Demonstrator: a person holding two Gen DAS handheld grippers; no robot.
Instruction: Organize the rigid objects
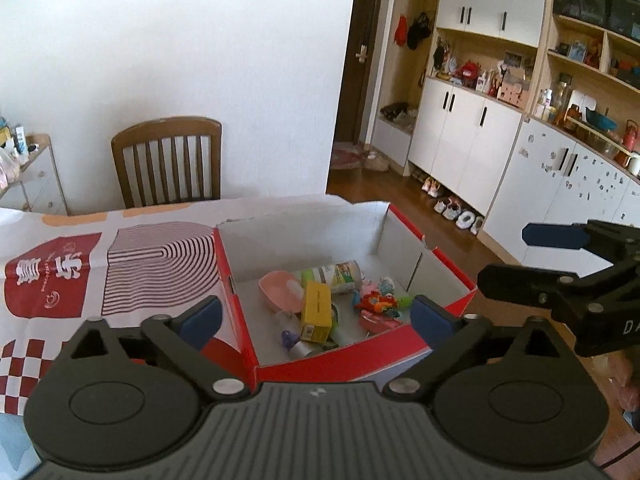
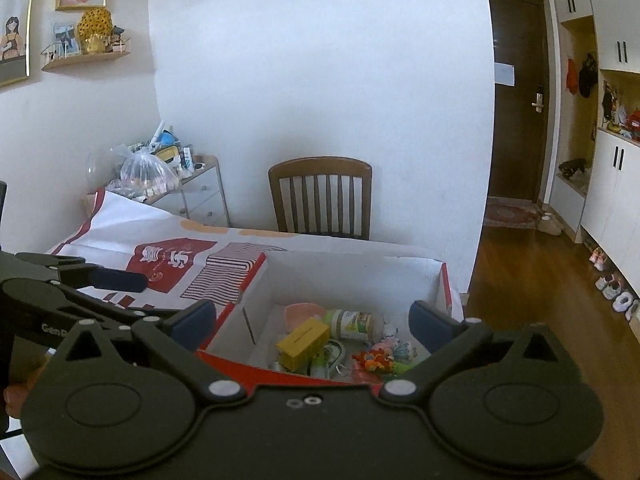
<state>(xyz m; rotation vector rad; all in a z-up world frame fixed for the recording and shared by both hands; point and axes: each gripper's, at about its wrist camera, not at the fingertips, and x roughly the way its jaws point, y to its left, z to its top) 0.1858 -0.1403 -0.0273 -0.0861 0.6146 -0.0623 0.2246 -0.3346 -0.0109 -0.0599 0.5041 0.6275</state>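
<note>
With both our left gripper (image 1: 316, 314) and right gripper (image 2: 312, 322) spread wide and empty, the toys (image 1: 320, 304) lay piled in the red box (image 1: 244, 332) just ahead; sorting looked nearly finished.

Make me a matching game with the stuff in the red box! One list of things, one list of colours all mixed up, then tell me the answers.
Things:
1. small carton
2. scoop
3. jar label
4. box outside wall

Colours:
A. pink
B. red
C. yellow
D. white with green

Pairs: 1-C, 2-A, 3-D, 4-B
</note>
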